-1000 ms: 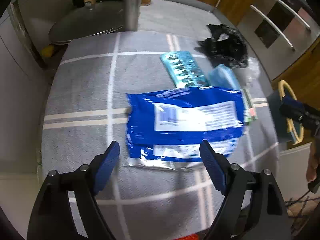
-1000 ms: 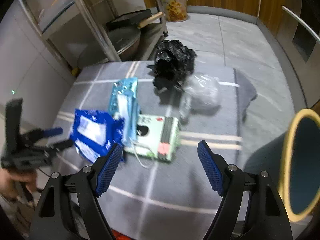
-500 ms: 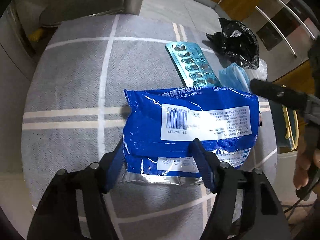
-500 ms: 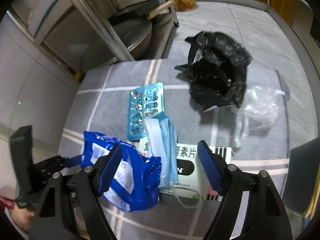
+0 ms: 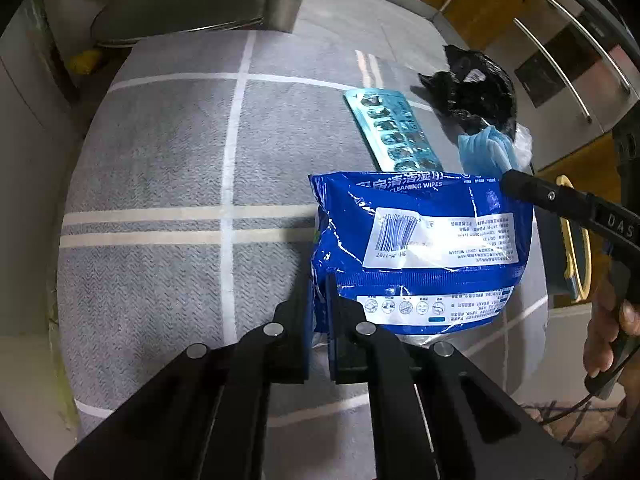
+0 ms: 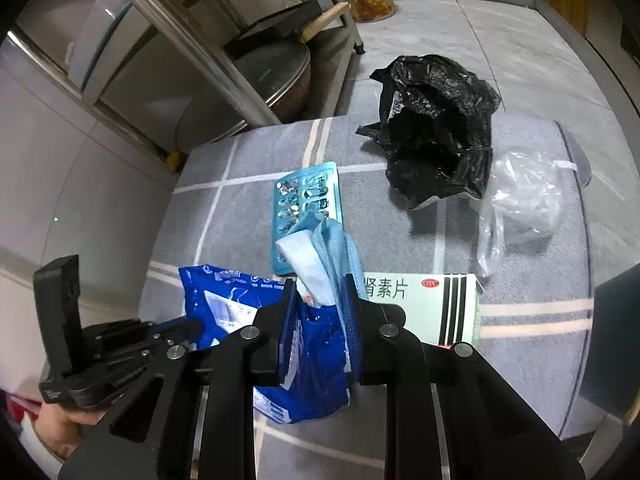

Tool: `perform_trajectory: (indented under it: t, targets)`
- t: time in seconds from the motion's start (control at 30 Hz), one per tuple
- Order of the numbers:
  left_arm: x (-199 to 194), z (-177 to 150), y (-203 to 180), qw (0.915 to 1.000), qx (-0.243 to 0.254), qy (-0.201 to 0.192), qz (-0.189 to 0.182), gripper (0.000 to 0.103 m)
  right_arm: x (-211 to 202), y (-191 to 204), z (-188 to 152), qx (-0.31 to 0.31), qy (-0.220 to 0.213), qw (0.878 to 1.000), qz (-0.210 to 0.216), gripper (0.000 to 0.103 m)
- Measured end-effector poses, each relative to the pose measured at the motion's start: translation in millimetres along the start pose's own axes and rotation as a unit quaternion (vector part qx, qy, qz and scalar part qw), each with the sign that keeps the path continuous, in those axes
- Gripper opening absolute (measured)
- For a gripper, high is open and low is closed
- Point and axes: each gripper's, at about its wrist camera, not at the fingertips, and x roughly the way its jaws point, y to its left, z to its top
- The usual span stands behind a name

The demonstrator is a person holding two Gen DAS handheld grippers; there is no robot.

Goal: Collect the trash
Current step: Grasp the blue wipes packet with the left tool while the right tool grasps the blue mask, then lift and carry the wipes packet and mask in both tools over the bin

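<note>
A blue cleaning-wipes packet [image 5: 424,248] lies on a grey checked cloth [image 5: 168,184]. My left gripper [image 5: 318,312] is shut on the packet's near left edge. In the right wrist view the packet [image 6: 304,360] is between my right gripper's [image 6: 318,304] fingers, which are shut on its other end together with a light blue face mask [image 6: 320,252]. Behind lie a teal blister pack [image 6: 306,196], a white medicine box [image 6: 424,300], a black trash bag [image 6: 436,132] standing open, and a crumpled clear plastic bag [image 6: 524,200].
A steel rack leg [image 6: 188,40] and a pan lid [image 6: 256,92] stand behind the cloth. A yellow-rimmed blue bin [image 5: 572,240] sits off the cloth's right edge. The left gripper body [image 6: 80,352] shows at the lower left of the right wrist view.
Both grippers have closed: the left on the wipes packet's edge, the right on the packet and mask. The right gripper moved in towards the packet.
</note>
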Motion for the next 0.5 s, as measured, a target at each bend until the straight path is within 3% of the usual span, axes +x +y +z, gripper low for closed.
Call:
perform_trajectory:
  t: [0.27, 0.5]
  targets:
    - [-29.1, -0.6, -10.5, 0.9994, 0.025, -0.017, -0.015, 0.003, -18.4, -22.8, -9.7, 0.049, 0.006, 0.998, 0.037, 0.025]
    - [-57.4, -9.4, -37.2, 0.9954, 0.095, -0.014, 0.005, 0.002, -9.8, -42.3, -23.7, 0.072, 0.037, 0.996, 0.030, 0.031]
